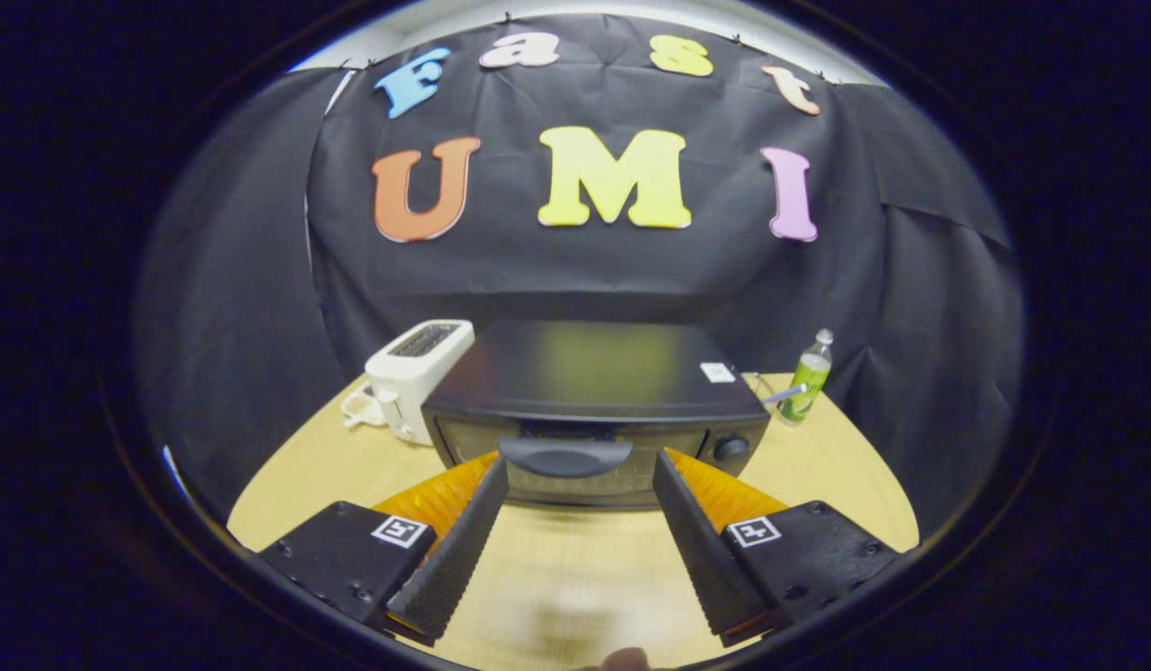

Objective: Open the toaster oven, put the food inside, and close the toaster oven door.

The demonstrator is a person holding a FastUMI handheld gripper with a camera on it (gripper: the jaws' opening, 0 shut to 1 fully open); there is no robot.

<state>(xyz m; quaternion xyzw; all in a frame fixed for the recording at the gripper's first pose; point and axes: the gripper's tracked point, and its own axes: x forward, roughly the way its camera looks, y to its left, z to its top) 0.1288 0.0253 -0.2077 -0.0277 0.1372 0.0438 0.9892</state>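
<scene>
The light wooden worktop (575, 578) lies bare between the toaster oven (594, 410) and its near edge, with more free surface to the oven's right. A white pop-up toaster (412, 377) stands just left of the oven; a green bottle (806, 382) stands near the far right edge. The oven door is closed. The gripper (580, 475) is spread wide and holds nothing, its fingertips flanking the door handle (566, 457) just ahead.
</scene>
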